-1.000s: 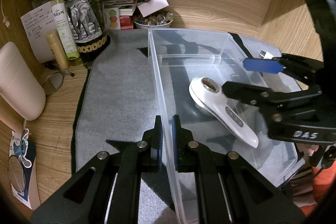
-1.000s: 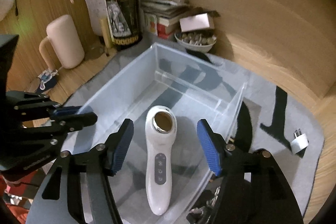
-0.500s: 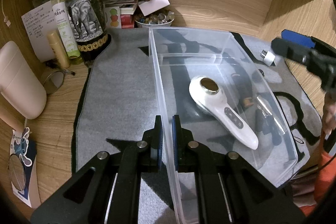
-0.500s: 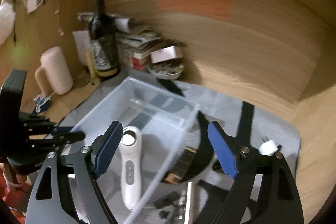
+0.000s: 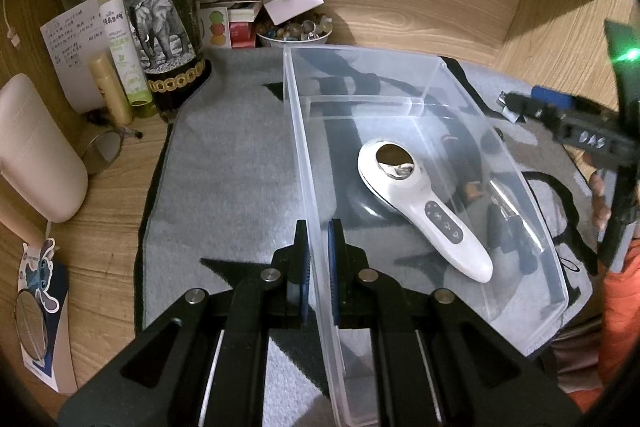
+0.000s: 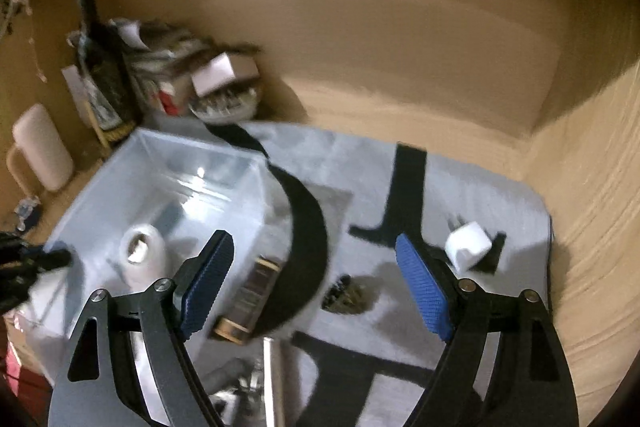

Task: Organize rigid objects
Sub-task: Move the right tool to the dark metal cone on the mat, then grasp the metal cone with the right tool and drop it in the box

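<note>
On the grey mat (image 5: pixel 224 163) sits a clear plastic bin (image 5: pixel 472 99), and the left gripper (image 5: pixel 316 259) has its two blue-faced jaws pinched shut on the bin's near-left wall, one pad outside and one inside. That clamp looks meant to steady the light container so it does not slide while things are dropped in from the other side.

Inside the bin, toward its near right, lies a white handheld facial device (image 5: pixel 416 203), head pointing far-left and handle toward the near-right corner. It rests flat on the floor of the bin, clear of the walls, which suggests it counts as already sorted.

To the right of the bin, the right gripper (image 6: pixel 316 291) hangs over the mat with its jaws spread wide and nothing between them. Its view is smeared, so fine detail is unsure. Ahead of it on the mat lie the loose things that are probably next: a white plug adapter (image 6: pixel 468 245) at the far right, a small dark clump (image 6: pixel 348 293) I cannot identify near the middle, a dark gold-capped tube (image 6: pixel 248 303) just beside the bin's right wall, and a silver stick (image 6: pixel 274 379) at the near edge.

A wine bottle (image 5: pixel 160 11) and a bowl of small trinkets (image 5: pixel 294 31) stand at the far left, apart from the work.
</note>
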A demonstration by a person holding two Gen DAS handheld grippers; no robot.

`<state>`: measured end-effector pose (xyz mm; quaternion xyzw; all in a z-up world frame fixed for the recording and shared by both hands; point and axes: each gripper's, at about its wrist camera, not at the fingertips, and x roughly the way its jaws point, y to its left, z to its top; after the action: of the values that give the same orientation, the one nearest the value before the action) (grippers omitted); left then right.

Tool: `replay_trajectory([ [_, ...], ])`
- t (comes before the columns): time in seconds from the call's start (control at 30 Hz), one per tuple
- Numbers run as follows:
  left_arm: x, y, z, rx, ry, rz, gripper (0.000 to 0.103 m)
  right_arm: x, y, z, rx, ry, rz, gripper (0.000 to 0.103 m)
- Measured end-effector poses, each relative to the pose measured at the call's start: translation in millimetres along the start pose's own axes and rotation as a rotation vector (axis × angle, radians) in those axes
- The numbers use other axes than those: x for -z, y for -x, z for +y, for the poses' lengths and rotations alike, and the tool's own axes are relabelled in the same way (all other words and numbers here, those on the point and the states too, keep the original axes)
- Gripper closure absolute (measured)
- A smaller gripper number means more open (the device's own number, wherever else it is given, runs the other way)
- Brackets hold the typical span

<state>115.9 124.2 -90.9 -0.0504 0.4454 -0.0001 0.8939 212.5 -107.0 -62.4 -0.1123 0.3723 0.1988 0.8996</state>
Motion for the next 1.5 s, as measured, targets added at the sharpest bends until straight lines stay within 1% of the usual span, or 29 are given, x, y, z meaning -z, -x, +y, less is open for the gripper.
replay_trajectory([
  [0.2,1,0,0,-0.001,-0.001,0.000,0.095,15,-28,-12,0.004,-0.018,0.079,0.023],
  [0.27,2,1,1,-0.002,0.000,0.000,0.095,19,-37,-13,-0.001,-0.013,0.106,0.027],
  [0.33,2,1,1,-0.002,0.002,0.001,0.095,25,-47,-13,-0.009,-0.006,0.141,0.038],
  [0.4,3,1,1,-0.005,0.002,0.002,0.095,28,-54,-14,-0.012,-0.006,0.163,0.042],
  [0.47,3,1,-1,-0.007,0.000,0.003,0.095,30,-59,-15,0.000,-0.013,0.169,0.042],
  [0.5,3,1,-1,-0.008,0.000,0.004,0.095,30,-61,-16,0.000,-0.013,0.171,0.045],
  [0.53,3,1,-1,-0.008,0.000,0.004,0.095,31,-61,-17,-0.001,-0.014,0.172,0.050],
  [0.57,3,1,-1,-0.008,0.000,0.004,0.095,31,-61,-17,-0.005,-0.015,0.171,0.053],
  [0.6,3,1,-1,-0.008,0.000,0.004,0.095,31,-60,-17,-0.007,-0.013,0.167,0.058],
  [0.63,3,1,-1,-0.008,0.000,0.004,0.095,30,-59,-17,-0.010,-0.011,0.166,0.067],
  [0.67,3,1,-1,-0.008,0.000,0.004,0.095,30,-58,-17,-0.014,-0.010,0.167,0.070],
  [0.83,3,1,-1,-0.008,0.001,0.004,0.095,30,-46,-13,-0.021,-0.002,0.144,0.070],
  [0.97,3,1,-1,-0.008,0.000,0.004,0.095,26,-30,-9,-0.029,0.007,0.106,0.070],
  [1.2,4,1,-1,-0.008,0.001,0.004,0.095,13,15,8,-0.063,0.042,-0.007,0.070],
  [1.5,4,1,-1,-0.007,-0.002,0.004,0.095,-12,43,42,-0.128,0.096,-0.115,0.070],
])
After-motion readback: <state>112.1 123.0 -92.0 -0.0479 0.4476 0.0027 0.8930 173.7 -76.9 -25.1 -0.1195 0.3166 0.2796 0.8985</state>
